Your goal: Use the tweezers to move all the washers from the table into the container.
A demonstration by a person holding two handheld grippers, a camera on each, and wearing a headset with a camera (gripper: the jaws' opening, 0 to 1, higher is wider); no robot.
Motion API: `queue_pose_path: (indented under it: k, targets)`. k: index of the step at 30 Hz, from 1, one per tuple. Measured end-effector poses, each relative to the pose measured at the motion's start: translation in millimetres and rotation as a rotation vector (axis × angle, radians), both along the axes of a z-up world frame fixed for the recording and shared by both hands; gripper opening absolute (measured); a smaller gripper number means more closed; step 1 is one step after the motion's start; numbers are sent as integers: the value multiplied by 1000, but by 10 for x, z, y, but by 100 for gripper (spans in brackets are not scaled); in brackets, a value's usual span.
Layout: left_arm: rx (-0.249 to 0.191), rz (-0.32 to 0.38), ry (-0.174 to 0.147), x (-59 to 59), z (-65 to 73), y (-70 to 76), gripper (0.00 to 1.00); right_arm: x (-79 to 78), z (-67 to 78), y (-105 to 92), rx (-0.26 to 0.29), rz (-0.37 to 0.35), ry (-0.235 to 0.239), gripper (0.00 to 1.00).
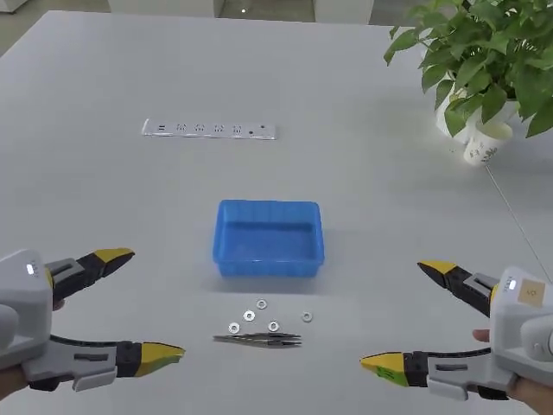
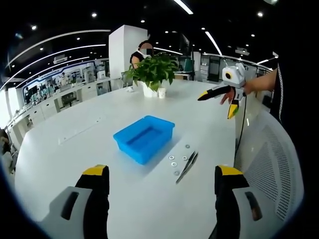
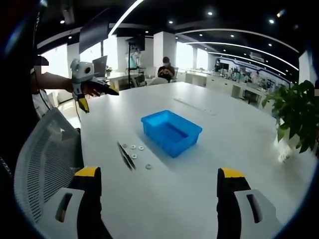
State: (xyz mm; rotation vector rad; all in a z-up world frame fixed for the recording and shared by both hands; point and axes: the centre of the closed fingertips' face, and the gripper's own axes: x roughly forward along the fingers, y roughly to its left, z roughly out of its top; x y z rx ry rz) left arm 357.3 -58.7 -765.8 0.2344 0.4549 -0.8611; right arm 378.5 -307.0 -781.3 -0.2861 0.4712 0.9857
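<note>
Metal tweezers [image 1: 257, 340] lie flat on the white table, in front of the blue container [image 1: 269, 239]. Several small washers [image 1: 262, 304] are scattered between tweezers and container. The container looks empty. My left gripper [image 1: 147, 304] is open at the lower left, well left of the tweezers. At the lower right my right gripper [image 1: 406, 313] is open too, nothing between its jaws. The left gripper view has the tweezers [image 2: 187, 166], washers [image 2: 172, 158], container [image 2: 143, 138] and right gripper [image 2: 218, 102]. The right gripper view shows the tweezers [image 3: 126, 156], washers [image 3: 133, 147], container [image 3: 171, 131] and left gripper [image 3: 97, 97].
A white power strip [image 1: 208, 130] lies on the table beyond the container. A potted plant [image 1: 484, 65] stands at the far right with a cable running from it. A mesh chair [image 3: 45, 154] sits by the table edge. People sit in the background.
</note>
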Motion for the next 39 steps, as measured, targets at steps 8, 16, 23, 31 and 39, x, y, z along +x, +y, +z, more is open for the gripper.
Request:
queue_pose_path:
  k: [8, 16, 23, 31, 39]
  targets:
    - [21, -51, 15, -18, -47, -67, 85, 7, -19, 13, -13, 16, 6, 97]
    - [54, -112, 36, -43, -135, -141, 75, 25, -32, 37, -29, 45, 3, 94]
    - [101, -176, 58, -64, -249, -213, 65, 13, -113, 88, -60, 91, 12, 90]
    - [142, -249, 73, -66, -368, -315, 55, -45, -241, 160, -134, 192, 5, 81]
    - [183, -310, 93, -61, -506, -407, 47, -35, -294, 251, -146, 237, 4, 74]
